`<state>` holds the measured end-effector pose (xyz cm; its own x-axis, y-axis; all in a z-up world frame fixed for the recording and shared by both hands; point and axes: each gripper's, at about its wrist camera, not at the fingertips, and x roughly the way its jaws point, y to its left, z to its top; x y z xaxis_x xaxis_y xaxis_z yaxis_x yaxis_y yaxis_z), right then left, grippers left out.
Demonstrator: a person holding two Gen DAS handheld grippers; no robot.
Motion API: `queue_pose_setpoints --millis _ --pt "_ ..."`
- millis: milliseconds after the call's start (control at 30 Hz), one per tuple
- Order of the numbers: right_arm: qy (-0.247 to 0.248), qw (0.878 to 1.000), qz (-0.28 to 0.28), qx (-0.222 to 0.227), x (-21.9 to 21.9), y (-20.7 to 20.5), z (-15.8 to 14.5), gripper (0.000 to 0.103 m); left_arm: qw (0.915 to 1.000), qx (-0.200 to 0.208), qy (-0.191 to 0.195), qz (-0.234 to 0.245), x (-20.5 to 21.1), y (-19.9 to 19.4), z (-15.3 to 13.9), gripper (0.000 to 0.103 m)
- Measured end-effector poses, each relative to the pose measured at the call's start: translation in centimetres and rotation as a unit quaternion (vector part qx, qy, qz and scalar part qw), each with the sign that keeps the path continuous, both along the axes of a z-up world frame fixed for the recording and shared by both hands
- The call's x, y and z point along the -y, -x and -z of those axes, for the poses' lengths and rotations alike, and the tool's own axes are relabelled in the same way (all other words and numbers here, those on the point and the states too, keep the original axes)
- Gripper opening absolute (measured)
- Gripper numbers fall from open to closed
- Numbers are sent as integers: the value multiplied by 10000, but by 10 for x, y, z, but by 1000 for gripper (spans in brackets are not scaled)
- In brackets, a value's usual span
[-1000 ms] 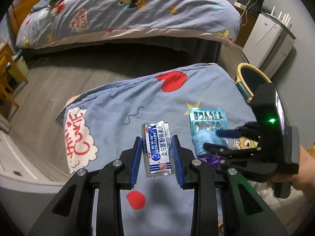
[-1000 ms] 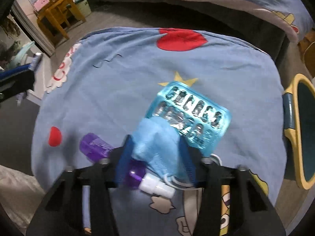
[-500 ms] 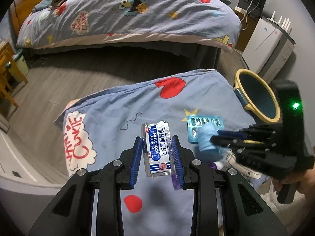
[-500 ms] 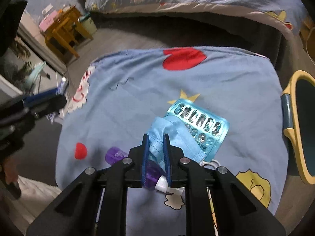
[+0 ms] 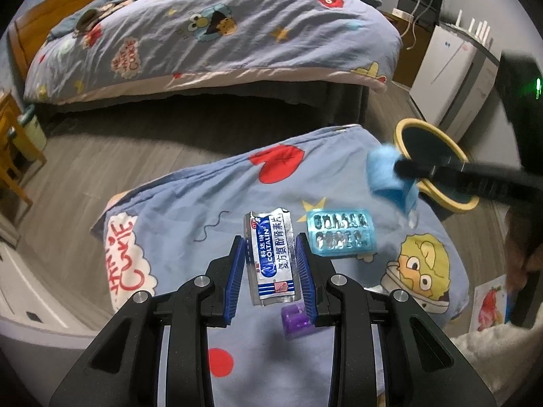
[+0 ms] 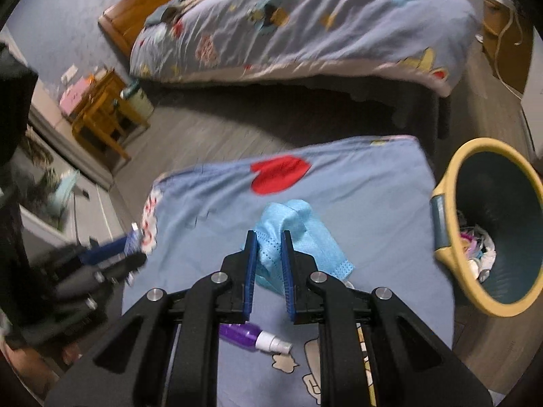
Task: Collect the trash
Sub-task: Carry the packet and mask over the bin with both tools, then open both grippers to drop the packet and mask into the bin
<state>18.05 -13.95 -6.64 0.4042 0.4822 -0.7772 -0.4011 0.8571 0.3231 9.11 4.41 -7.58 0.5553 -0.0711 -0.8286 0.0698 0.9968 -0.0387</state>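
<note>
On the left side of the room stands a small wooden table (image 5: 10, 142) on the grey floor (image 5: 112, 142). Behind it is a big bed (image 5: 217, 34) with a blue cartoon blanket.

In front sits a low worktop (image 5: 190, 210) covered with the same kind of blue cloth, with a red heart and a yellow star on it. The left tool (image 5: 271, 261) is held over this cloth. Its two blue pads squeeze the sides of a silver and blue medicine packet (image 5: 271, 257), which stands up between them, so the tool is closed part way on the packet. Just under the packet, a small purple spray bottle (image 5: 294, 321) lies on the cloth; the right wrist view shows its white nozzle.

Next to the right lies a blue pill sheet (image 5: 341, 234), flat on the cloth, beside the yellow star.

Further right, the right tool (image 6: 268, 261) is up in the air above the worktop. Its pads are almost together and they pinch a light blue face mask (image 6: 292, 234). The mask hangs down from the pads and does not touch the cloth.

At the far right, on the floor beside the worktop, is a round trash bin (image 6: 451, 247) with a yellow rim. Some trash is already inside it. In the left wrist view the mask is close to the bin's rim.
</note>
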Motion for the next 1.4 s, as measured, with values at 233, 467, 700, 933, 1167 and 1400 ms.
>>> queue_pose_setpoints --millis 233,467,700,933,1167,1400 --pt "-343 9987 319 210 40 -14 -27 14 9998 74 -118 118 25 -6 -3 32" --pt "-454 9959 714 311 95 -28 -39 14 9988 177 -126 432 75 -27 -8 32" --pt "-183 9898 1299 564 163 -37 -48 14 9952 232 -16 950 147 -57 -3 32" --pt "32 9834 1716 587 227 -50 -47 14 9886 123 -69 1500 214 -83 18 32" --pt "-20 9785 2059 144 264 -67 -13 14 9815 101 -189 1903 261 -101 39 32" --pt "-355 9720 2320 -124 278 -74 8 14 9767 287 -190 2117 295 -121 44 32"
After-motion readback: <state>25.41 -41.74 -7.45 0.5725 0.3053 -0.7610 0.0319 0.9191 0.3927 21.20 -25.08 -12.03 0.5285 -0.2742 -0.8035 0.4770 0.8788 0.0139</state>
